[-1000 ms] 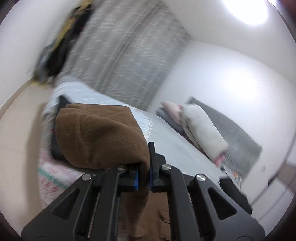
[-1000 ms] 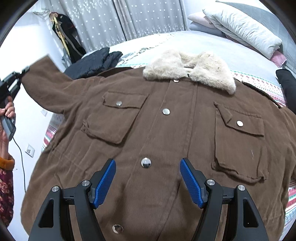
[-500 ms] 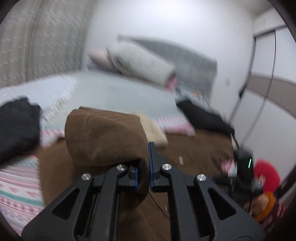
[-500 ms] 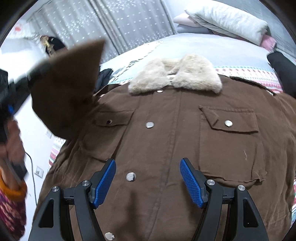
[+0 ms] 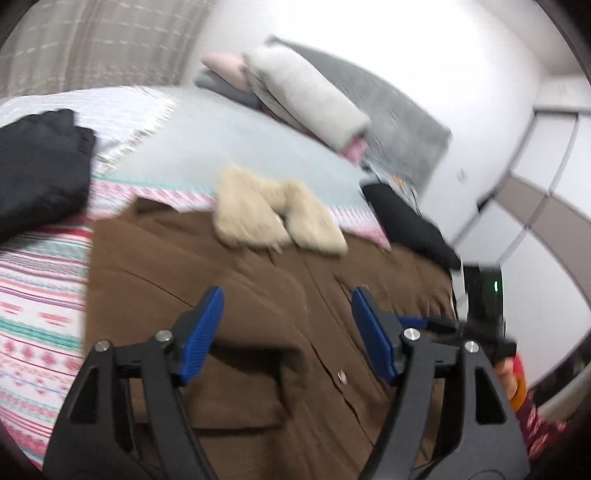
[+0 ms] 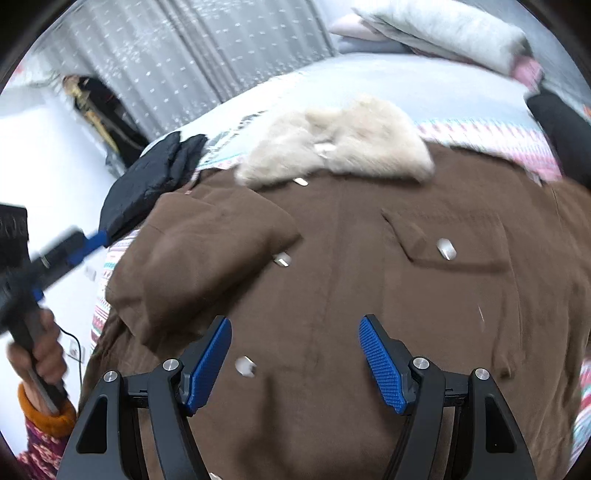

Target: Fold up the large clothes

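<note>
On the bed, at the centre of the right wrist view, we find the brown corduroy jacket [image 6: 369, 258] lying front up, its fur collar [image 6: 332, 144] toward 12 o'clock and its hem toward 6, so the long axis runs 12 to 6. The jacket's sleeve on our left [image 6: 199, 258] is laid inward across the chest at 9 to 10 o'clock. Our left gripper [image 5: 288, 332] has its jaws opening, with nothing between the pads; the sleeve lies just beneath and ahead of it. Our right gripper [image 6: 295, 358] hangs over the lower placket with jaws spread and empty. We judge the opposite sleeve, off toward 3 o'clock, to be the next fold; the right hand is the nearer. Outward lie a black garment [image 6: 147, 184] at 10 o'clock, the patterned bedspread [image 5: 40, 295] and pillows [image 6: 443, 29] at 1 o'clock.
</note>
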Tool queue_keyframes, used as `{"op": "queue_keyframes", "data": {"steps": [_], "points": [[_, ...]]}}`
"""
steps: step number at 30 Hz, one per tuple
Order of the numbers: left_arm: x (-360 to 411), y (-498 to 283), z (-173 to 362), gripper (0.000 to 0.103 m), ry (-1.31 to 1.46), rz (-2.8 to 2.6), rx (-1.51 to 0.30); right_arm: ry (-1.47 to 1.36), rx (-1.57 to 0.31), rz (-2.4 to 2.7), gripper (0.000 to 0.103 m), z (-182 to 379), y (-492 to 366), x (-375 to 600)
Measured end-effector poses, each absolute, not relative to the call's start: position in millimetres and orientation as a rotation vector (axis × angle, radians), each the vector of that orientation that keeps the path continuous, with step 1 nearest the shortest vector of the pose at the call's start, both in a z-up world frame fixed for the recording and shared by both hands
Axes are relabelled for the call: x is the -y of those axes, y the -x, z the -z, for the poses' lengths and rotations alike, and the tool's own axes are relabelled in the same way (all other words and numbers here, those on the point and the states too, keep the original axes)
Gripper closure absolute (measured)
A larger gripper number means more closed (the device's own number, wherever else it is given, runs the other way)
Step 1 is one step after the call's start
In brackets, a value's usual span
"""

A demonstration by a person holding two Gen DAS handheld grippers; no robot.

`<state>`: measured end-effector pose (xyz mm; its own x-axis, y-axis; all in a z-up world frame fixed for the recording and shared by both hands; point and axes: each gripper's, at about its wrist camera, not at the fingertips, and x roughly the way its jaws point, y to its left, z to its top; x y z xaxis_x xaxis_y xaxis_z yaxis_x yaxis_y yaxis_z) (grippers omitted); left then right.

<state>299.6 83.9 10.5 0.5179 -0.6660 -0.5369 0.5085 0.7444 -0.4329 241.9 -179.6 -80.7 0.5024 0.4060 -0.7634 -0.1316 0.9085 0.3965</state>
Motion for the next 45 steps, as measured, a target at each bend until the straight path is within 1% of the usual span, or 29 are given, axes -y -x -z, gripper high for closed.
{"op": "queue_keyframes", "data": {"steps": [3, 8, 10, 12, 13, 14, 15, 16, 17, 21, 22, 24, 26, 27, 28, 30, 33, 37, 39, 40, 41, 42, 43, 45], "points": [[-112.2, -310.5, -12.4, 0.031, 0.243, 0.532, -0.704, -0.261, -0.982, -0.373, 0.030, 66.5, -260.8, 143.6], [-149.2, -322.4, 25.8, 0.032, 0.330, 0.377, -0.737, -0.169, -1.026, -0.447, 0.030, 70.0, -292.6, 68.0], [-158.3, -324.8, 39.3, 0.036, 0.398, 0.391, -0.730, -0.091, -1.047, -0.448, 0.030, 79.9, -302.7, 38.4], [-161.5, -327.6, 48.9, 0.046, 0.439, 0.403, -0.733, 0.002, -1.060, -0.413, 0.031, 93.1, -308.5, 16.5], [-163.4, -326.9, 52.8, 0.047, 0.455, 0.410, -0.732, 0.053, -1.057, -0.385, 0.039, 98.9, -308.6, 8.9], [-165.1, -327.3, 56.0, 0.049, 0.468, 0.413, -0.735, 0.094, -1.047, -0.366, 0.060, 102.4, -307.5, 6.1], [-167.0, -328.0, 58.7, 0.051, 0.476, 0.417, -0.742, 0.115, -1.039, -0.355, 0.066, 104.3, -305.0, 7.9], [-166.5, -329.6, 62.0, 0.052, 0.476, 0.421, -0.750, 0.097, -1.037, -0.351, 0.070, 103.7, -303.2, 14.7], [-167.2, -330.0, 63.1, 0.053, 0.473, 0.420, -0.756, 0.059, -1.038, -0.342, 0.071, 101.2, -300.7, 26.4], [-168.7, -326.9, 62.8, 0.054, 0.473, 0.432, -0.761, -0.085, -1.001, -0.314, 0.071, 82.6, -277.6, 95.6], [-166.9, -327.2, 63.4, 0.054, 0.470, 0.437, -0.762, -0.115, -0.985, -0.340, 0.070, 79.1, -267.8, 110.4], [-162.5, -326.7, 63.5, 0.054, 0.457, 0.439, -0.765, -0.222, -0.951, -0.459, 0.062, 72.5, -244.6, 149.0], [-159.4, -325.9, 63.3, 0.054, 0.452, 0.443, -0.765, -0.324, -0.931, -0.496, 0.032, 68.8, -230.7, 183.7], [-157.6, -325.8, 63.6, 0.054, 0.453, 0.445, -0.766, -0.352, -0.920, -0.483, 0.028, 67.4, -227.3, 194.0], [-156.4, -325.7, 63.6, 0.054, 0.454, 0.446, -0.766, -0.390, -0.901, -0.454, 0.026, 66.0, -225.1, 209.5], [-154.1, -325.0, 63.8, 0.054, 0.449, 0.446, -0.761, -0.455, -0.896, -0.405, 0.026, 67.9, -230.6, 229.7], [-154.5, -323.5, 62.3, 0.054, 0.439, 0.440, -0.745, -0.557, -0.947, -0.363, 0.026, 88.8, -251.4, 244.5], [-163.1, -324.2, 61.1, 0.054, 0.465, 0.419, -0.717, -0.465, -1.064, -0.275, 0.026, 122.4, -278.3, 224.5], [-167.6, -324.4, 60.4, 0.055, 0.475, 0.414, -0.705, -0.382, -1.104, -0.226, 0.037, 140.5, -287.0, 207.3], [-170.2, -324.2, 59.8, 0.056, 0.477, 0.410, -0.697, -0.310, -1.088, -0.186, 0.053, 140.8, -288.0, 198.0], [-172.1, -324.3, 59.4, 0.061, 0.480, 0.411, -0.690, -0.259, -1.061, -0.193, 0.081, 136.7, -286.3, 189.6], [-173.3, -324.5, 59.1, 0.066, 0.484, 0.415, -0.687, -0.246, -1.041, -0.232, 0.084, 130.3, -285.3, 181.9], [-174.4, -324.8, 58.9, 0.068, 0.490, 0.422, -0.682, -0.213, -1.003, -0.231, 0.086, 119.7, -282.7, 175.1], [-172.5, -325.3, 58.6, 0.077, 0.488, 0.444, -0.680, -0.115, -0.910, -0.234, 0.088, 93.0, -278.4, 163.0]]}}
